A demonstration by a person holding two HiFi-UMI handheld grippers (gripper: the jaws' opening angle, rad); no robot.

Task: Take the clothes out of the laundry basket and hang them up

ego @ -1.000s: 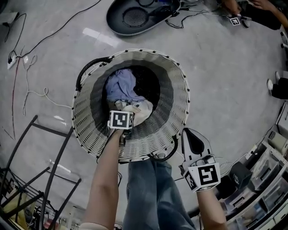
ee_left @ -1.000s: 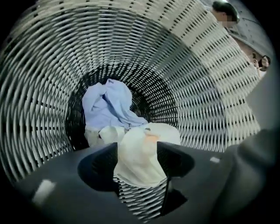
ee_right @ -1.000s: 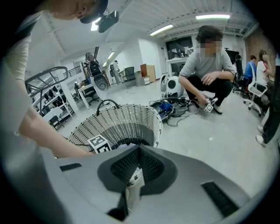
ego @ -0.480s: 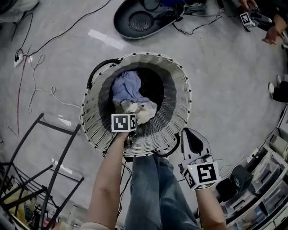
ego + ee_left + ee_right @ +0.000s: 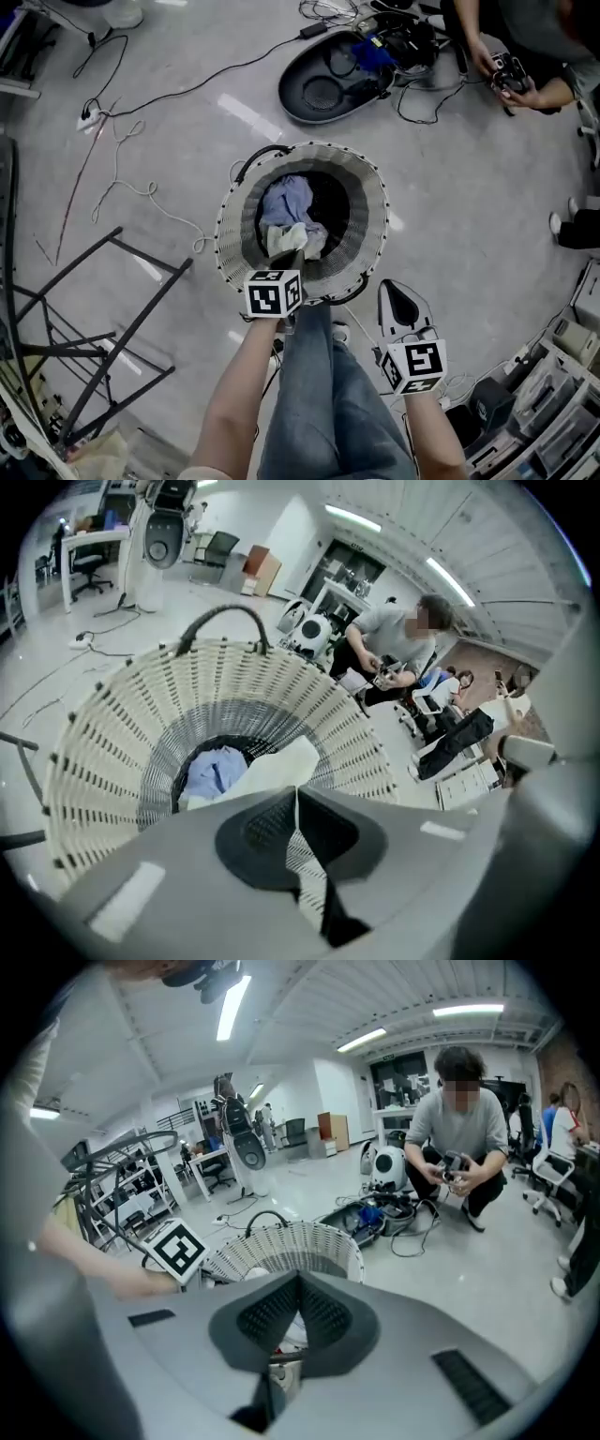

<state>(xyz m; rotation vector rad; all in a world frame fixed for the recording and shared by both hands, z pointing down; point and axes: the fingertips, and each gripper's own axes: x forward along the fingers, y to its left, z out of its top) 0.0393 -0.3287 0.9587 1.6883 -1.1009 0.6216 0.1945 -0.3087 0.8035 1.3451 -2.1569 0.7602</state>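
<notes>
Pinching a cream garment point(image 5: 287, 240) by one edge, the left claw point(image 5: 295, 790) is hanging just above the near rim of the laundry basket point(image 5: 367, 214). Its jaws are pressing together on the cloth, which is trailing from the claw down into the basket. A blue garment point(image 5: 285, 197) is lying deeper in the basket, towards its far side. The right claw point(image 5: 298, 1275) is waiting outside the basket, just off its near right rim, with its jaws together on nothing.

I am reading this as the taking-out step, early in the task: one piece is partly out and at least one more is sitting inside. The next move is calling for the cream piece to clear the rim without snagging the blue one. The right claw would then be opening to take a second edge. From there the piece is heading for the dark metal frame point(image 5: 111, 314) left of the basket, probably the drying rack.

That frame is running off the picture's edge. No hanger is showing, and the cream piece's lower part is lying out of sight in the basket.
</notes>
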